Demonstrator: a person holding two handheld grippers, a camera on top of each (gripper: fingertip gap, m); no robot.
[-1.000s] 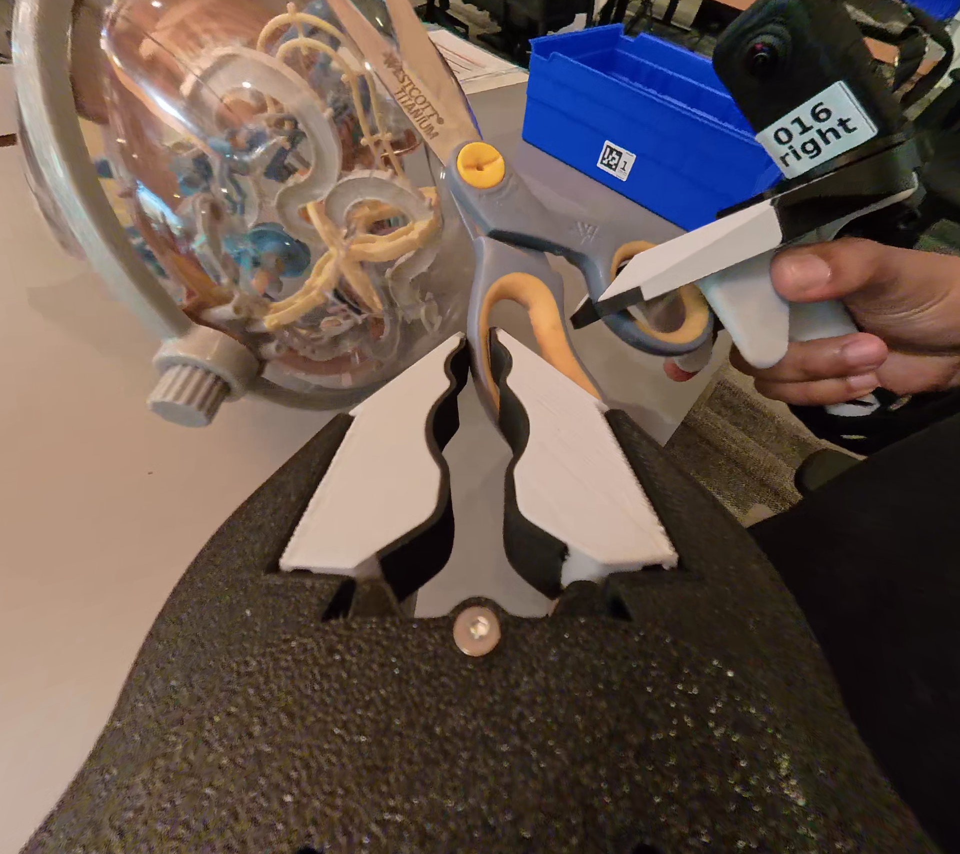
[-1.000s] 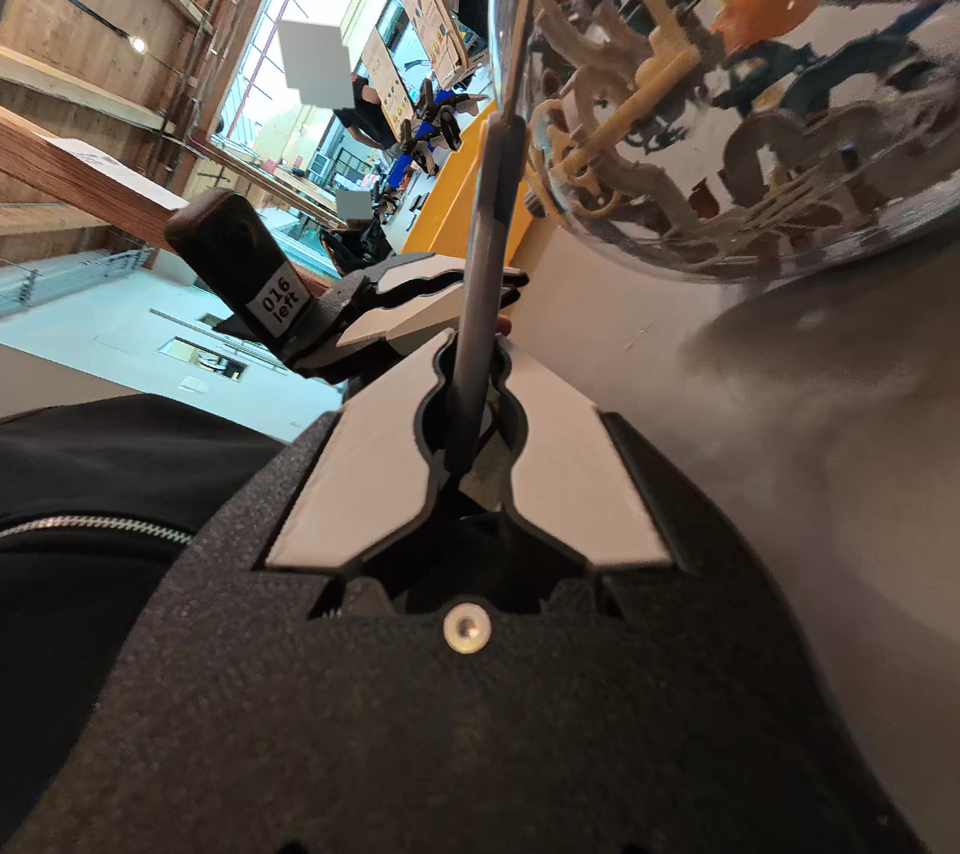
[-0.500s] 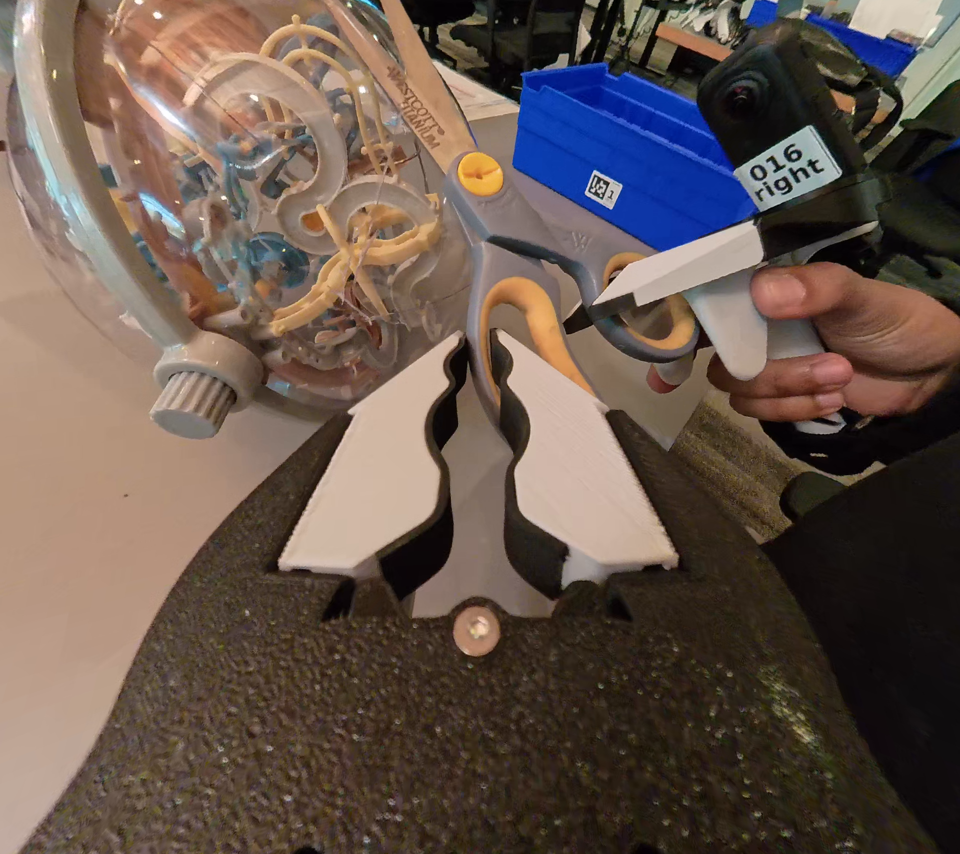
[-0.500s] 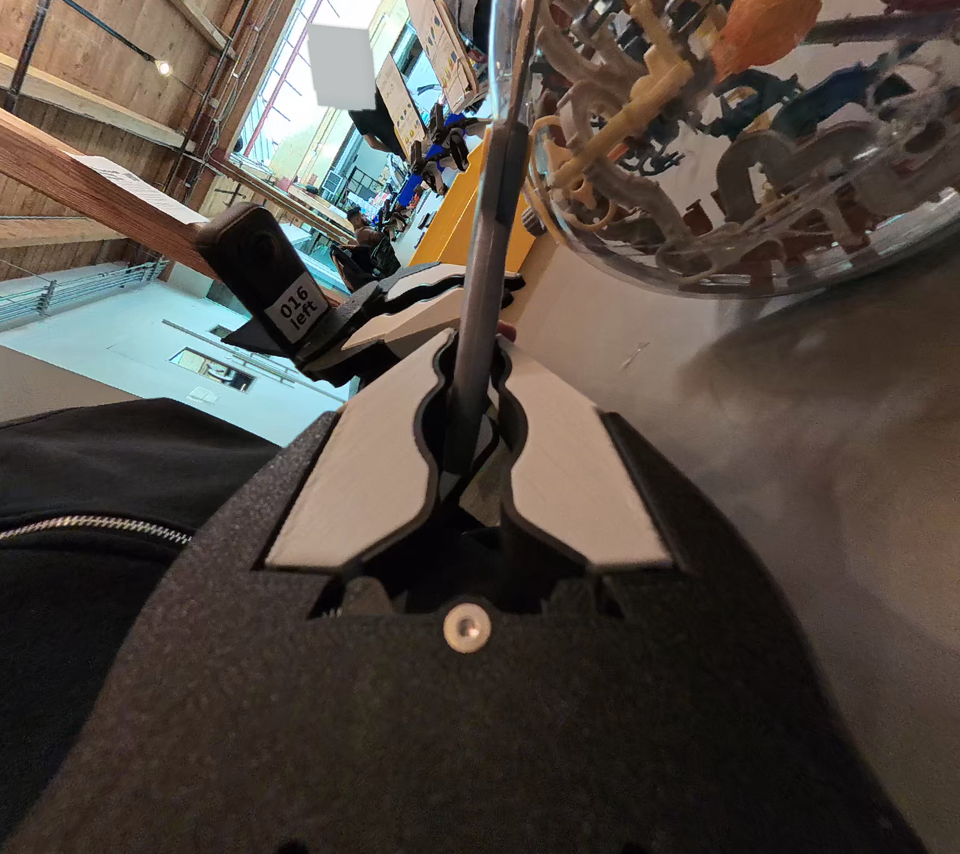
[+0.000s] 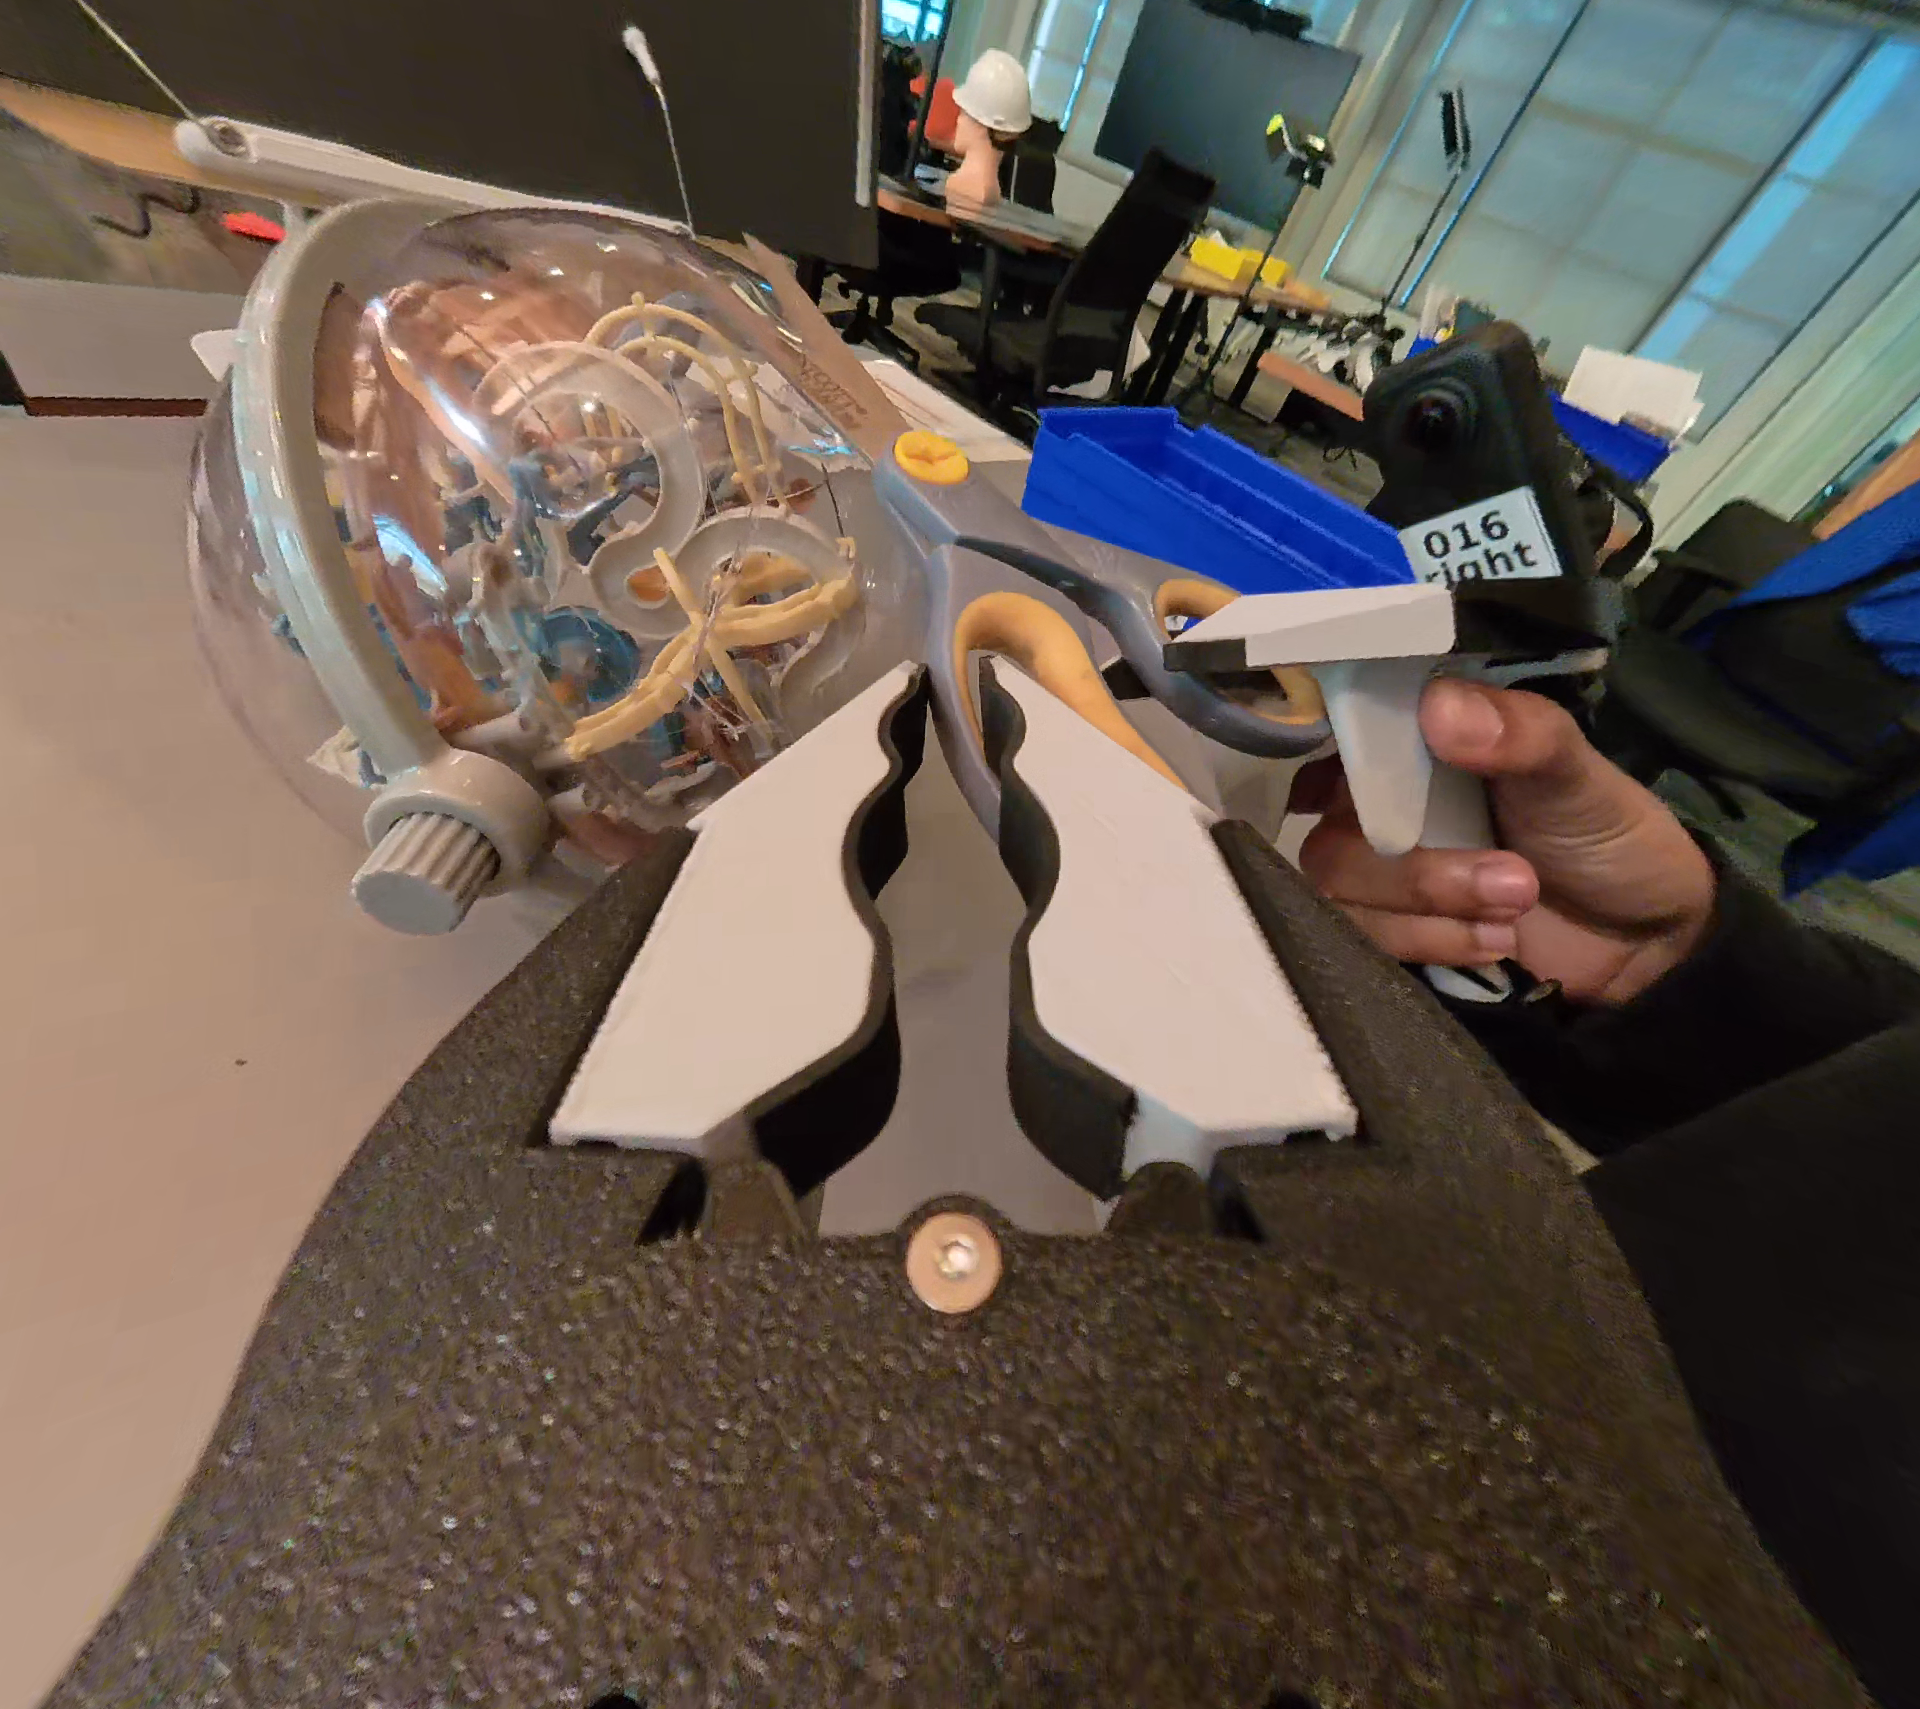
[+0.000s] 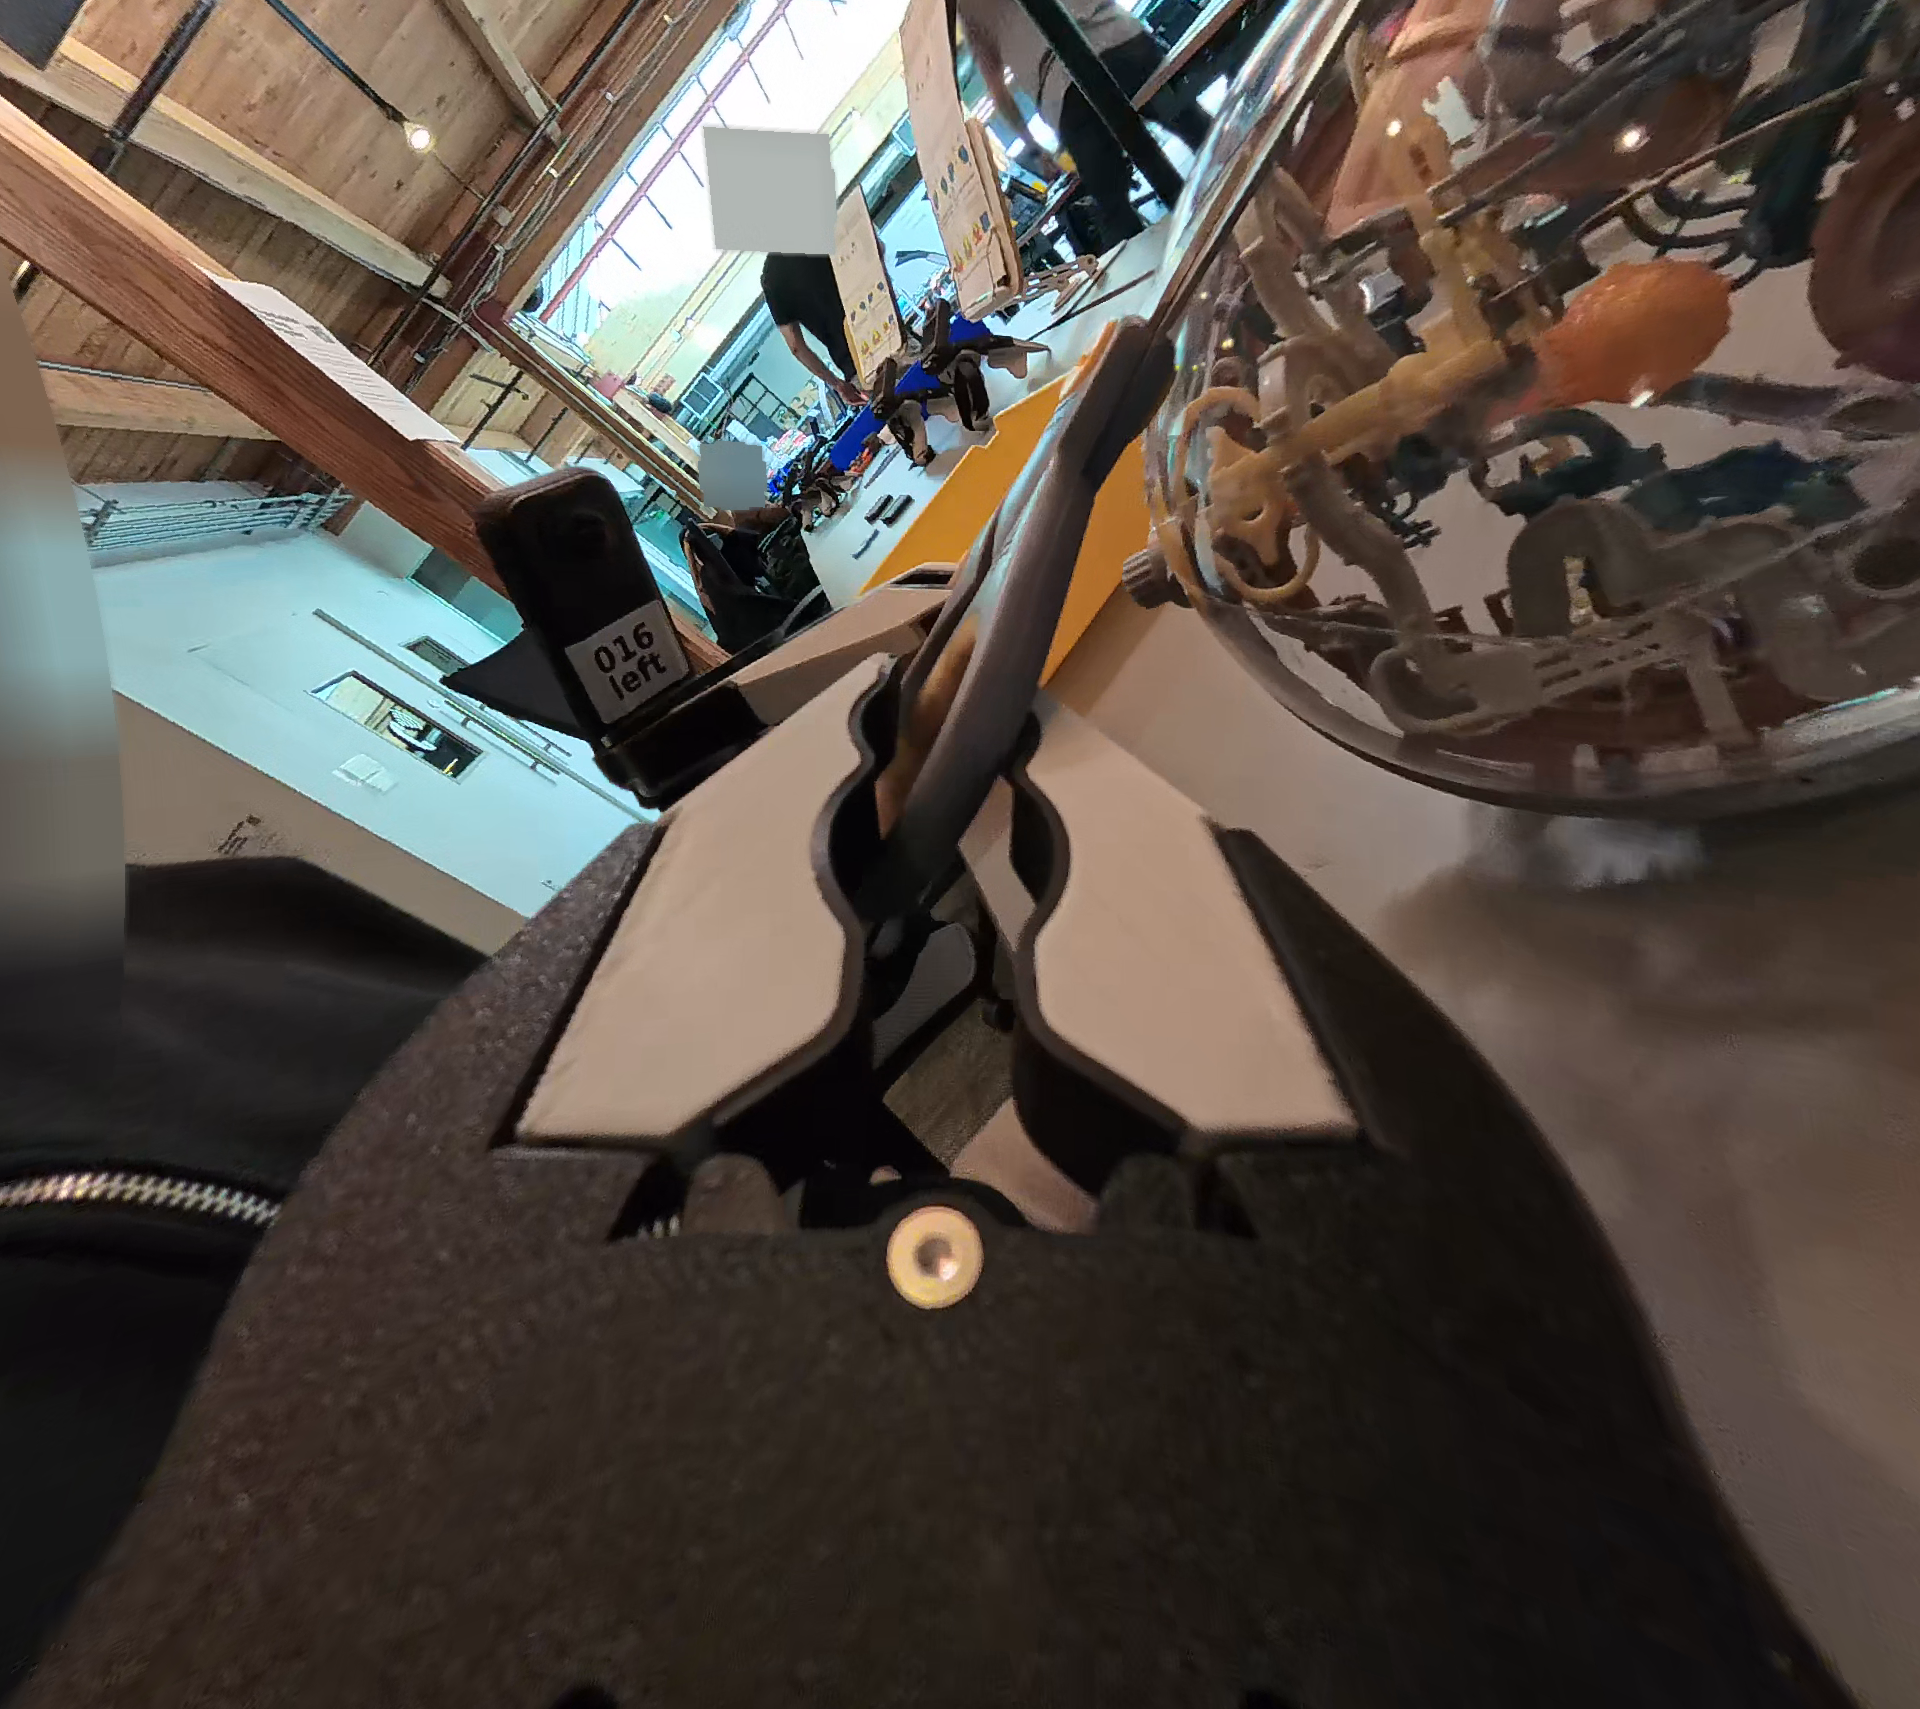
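Since a second ago the scissors tilt flatter beside the clear sphere. Keep your left gripper and right gripper clamped on the handle loops above the bench; close them gently together.

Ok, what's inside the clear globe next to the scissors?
The globe holds a tangle of cream, grey, blue and brown plastic tracks, plus an orange lump. Its far side is hidden by that clutter and glare.

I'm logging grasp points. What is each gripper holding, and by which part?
Both hold the scissors: the left gripper pinches one handle loop, the right gripper the other.
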